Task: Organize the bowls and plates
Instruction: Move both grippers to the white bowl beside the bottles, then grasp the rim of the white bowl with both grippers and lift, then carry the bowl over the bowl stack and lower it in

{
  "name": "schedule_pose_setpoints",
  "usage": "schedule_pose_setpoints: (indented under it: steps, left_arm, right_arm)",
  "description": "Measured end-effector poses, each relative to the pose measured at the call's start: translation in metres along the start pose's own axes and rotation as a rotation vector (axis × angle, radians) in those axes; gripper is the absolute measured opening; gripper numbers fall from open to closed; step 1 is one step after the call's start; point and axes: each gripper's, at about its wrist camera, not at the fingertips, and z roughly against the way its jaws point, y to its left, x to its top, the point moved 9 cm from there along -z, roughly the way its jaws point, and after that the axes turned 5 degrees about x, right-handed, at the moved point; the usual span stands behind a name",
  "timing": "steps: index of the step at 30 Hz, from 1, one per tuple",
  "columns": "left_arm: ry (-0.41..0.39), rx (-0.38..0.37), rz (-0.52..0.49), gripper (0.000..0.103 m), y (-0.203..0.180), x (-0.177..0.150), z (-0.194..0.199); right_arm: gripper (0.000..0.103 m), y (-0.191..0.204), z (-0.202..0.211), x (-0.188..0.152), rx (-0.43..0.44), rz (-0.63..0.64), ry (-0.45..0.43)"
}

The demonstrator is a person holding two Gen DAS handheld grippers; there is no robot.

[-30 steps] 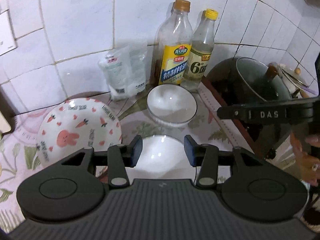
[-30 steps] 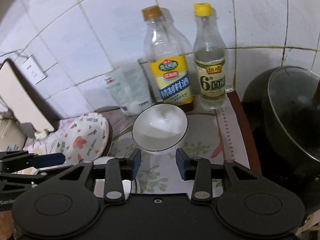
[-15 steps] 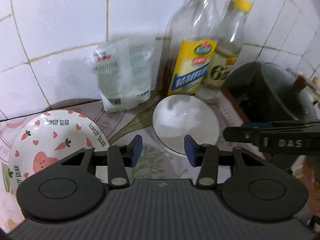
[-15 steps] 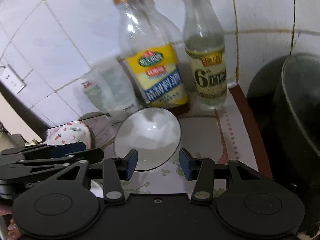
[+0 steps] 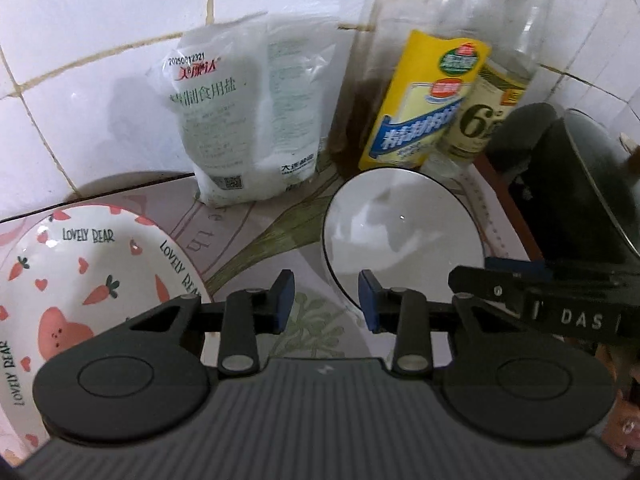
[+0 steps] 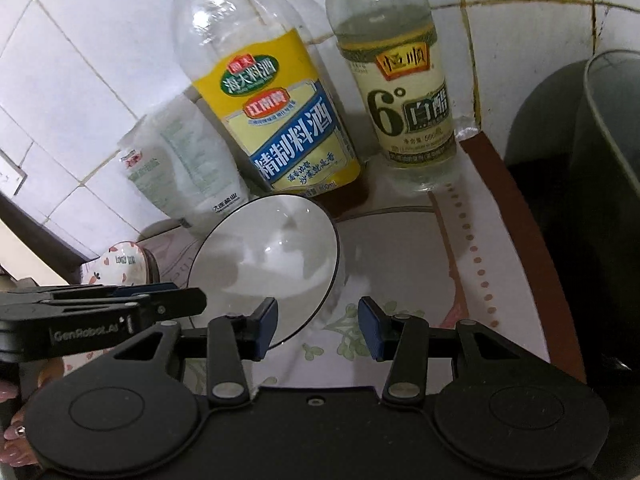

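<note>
The white bowl [image 5: 400,236] sits on the floral cloth [image 5: 256,240] near the cooking-wine bottle [image 5: 420,92]. The left gripper [image 5: 326,300], jaws just narrowing, straddles its near-left rim without pressing. The right gripper [image 6: 318,326] gapes, released, at the near-right rim. The carrot-print plate [image 5: 80,280] is cut off left.

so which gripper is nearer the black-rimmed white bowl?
Left, narrowly. The left gripper straddles the black-rimmed white bowl's near rim; the right gripper has only one finger overlapping its edge.

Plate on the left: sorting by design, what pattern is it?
Carrots, hearts and "Lovely Bear" lettering on white plate; left wrist view.
</note>
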Motion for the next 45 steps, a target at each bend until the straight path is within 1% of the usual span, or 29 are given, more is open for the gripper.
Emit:
schedule_pose_setpoints:
  steps: [1,2,3,4,10,14,20,24,28,34,37,42,45]
  left_arm:
    - [0.001,0.006,-0.002,0.03,0.0,0.0,-0.004]
    - [0.003,-0.003,-0.004,0.025,-0.001,0.0,-0.006]
    - [0.004,-0.019,-0.003,0.021,-0.002,-0.001,-0.007]
    - [0.014,-0.04,-0.001,0.013,-0.004,-0.002,-0.008]
    - [0.023,-0.013,-0.036,0.013,-0.012,-0.008,-0.002]
    - [0.016,-0.017,-0.025,0.013,-0.012,-0.013,0.014]
    - [-0.008,-0.04,-0.043,0.014,-0.015,-0.018,0.054]
    - [-0.041,-0.064,-0.037,0.014,-0.015,-0.023,0.088]
    - [-0.075,-0.065,-0.034,0.014,-0.013,-0.033,0.127]
    - [-0.091,-0.037,-0.014,0.014,-0.006,-0.054,0.172]
    - [-0.089,-0.037,-0.002,0.014,-0.001,-0.063,0.189]
    - [-0.104,-0.034,0.012,0.014,0.004,-0.078,0.207]
    - [-0.096,-0.028,0.015,0.014,0.006,-0.089,0.211]
  right_arm:
    - [0.047,-0.001,-0.003,0.0,-0.001,-0.001,0.002]
    - [0.035,-0.002,-0.006,0.0,-0.003,-0.001,0.003]
    - [0.027,-0.002,-0.009,-0.001,-0.005,0.003,0.006]
    - [0.027,-0.001,-0.01,-0.002,0.008,0.011,0.005]
    - [0.021,-0.002,-0.008,0.0,0.001,-0.03,0.0]
    - [0.021,0.003,0.002,-0.003,0.002,-0.032,-0.006]
    - [0.021,0.025,0.037,-0.006,-0.001,0.0,-0.026]
    - [0.021,0.045,0.065,-0.008,0.008,0.031,-0.06]
    - [0.021,0.068,0.091,-0.013,0.025,0.049,-0.08]
    - [0.021,0.102,0.118,-0.029,0.035,0.116,-0.048]
    - [0.021,0.116,0.128,-0.038,0.042,0.137,-0.04]
    - [0.021,0.133,0.141,-0.055,0.044,0.181,-0.035]
    - [0.021,0.138,0.142,-0.063,0.045,0.186,-0.022]
